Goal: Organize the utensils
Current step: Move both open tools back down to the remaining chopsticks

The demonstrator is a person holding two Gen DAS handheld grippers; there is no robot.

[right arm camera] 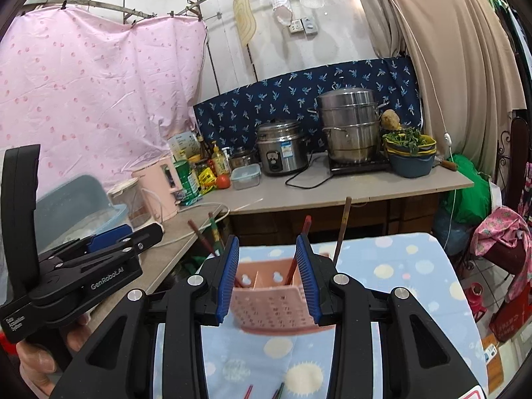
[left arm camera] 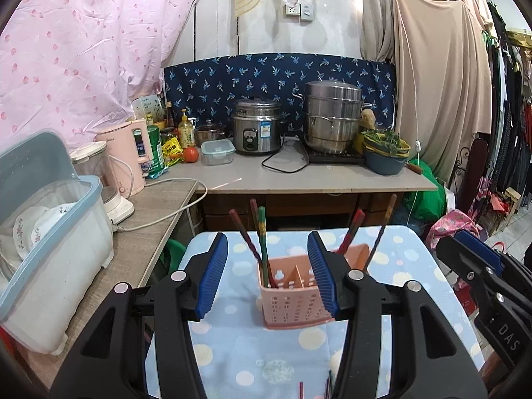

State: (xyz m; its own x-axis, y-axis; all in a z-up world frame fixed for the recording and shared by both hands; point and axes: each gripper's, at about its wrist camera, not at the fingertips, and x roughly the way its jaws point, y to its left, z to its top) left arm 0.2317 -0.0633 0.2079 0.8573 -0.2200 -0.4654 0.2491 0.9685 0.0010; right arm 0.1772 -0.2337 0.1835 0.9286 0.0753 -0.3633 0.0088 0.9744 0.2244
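Note:
A pink perforated utensil holder (left arm camera: 296, 302) stands on a blue dotted cloth (left arm camera: 239, 359); it also shows in the right wrist view (right arm camera: 272, 309). Several chopsticks (left arm camera: 262, 242) stand in its compartments, some on the left and some on the right (right arm camera: 342, 226). My left gripper (left arm camera: 267, 272) is open and empty, just short of the holder. My right gripper (right arm camera: 267, 276) is open and empty, with the holder between its fingers' line of sight. Loose chopstick ends (left arm camera: 327, 387) lie on the cloth near the bottom edge, also in the right wrist view (right arm camera: 262, 392).
A dish box with plates (left arm camera: 50, 249) and a pink kettle (left arm camera: 133, 153) stand on the left counter. The back counter (left arm camera: 299, 176) holds a rice cooker (left arm camera: 257, 126), a steamer pot (left arm camera: 332, 116), a bowl of greens (left arm camera: 385, 153), bottles and a tomato. Clothes hang at right.

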